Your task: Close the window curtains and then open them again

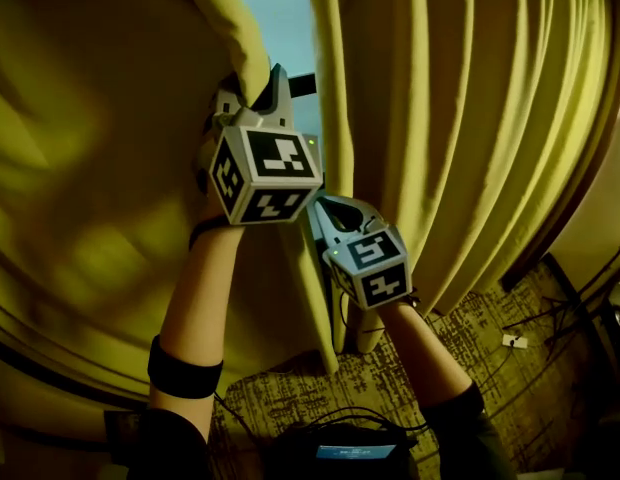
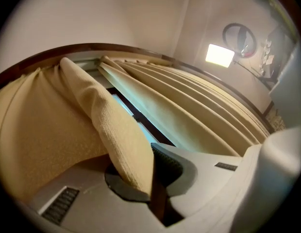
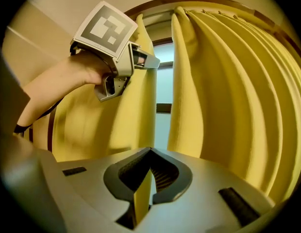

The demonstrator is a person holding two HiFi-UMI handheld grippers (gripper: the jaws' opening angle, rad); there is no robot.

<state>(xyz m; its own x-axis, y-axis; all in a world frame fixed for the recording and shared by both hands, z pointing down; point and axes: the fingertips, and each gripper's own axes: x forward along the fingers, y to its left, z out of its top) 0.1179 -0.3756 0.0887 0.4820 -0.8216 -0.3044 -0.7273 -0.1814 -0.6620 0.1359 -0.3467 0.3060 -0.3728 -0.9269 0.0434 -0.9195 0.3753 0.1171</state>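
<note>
Two yellow curtains hang before a window (image 1: 280,23), with a narrow strip of glass showing between them. My left gripper (image 1: 262,83) is raised and shut on a fold at the inner edge of the left curtain (image 1: 100,168). In the left gripper view that fold (image 2: 119,140) runs down into the closed jaws of the left gripper (image 2: 153,178). Lower and to the right, my right gripper (image 1: 326,208) is shut on a thin edge of the right curtain (image 1: 470,118). In the right gripper view that fabric strip (image 3: 142,200) is pinched in the right gripper (image 3: 149,176), and the left gripper (image 3: 141,59) shows above.
Patterned carpet (image 1: 490,348) lies below the curtains, with loose cables (image 1: 550,318) at the right. A dark device with a lit screen (image 1: 355,452) sits at the bottom edge. A bright lamp (image 2: 219,56) glows on the wall beside the right curtain.
</note>
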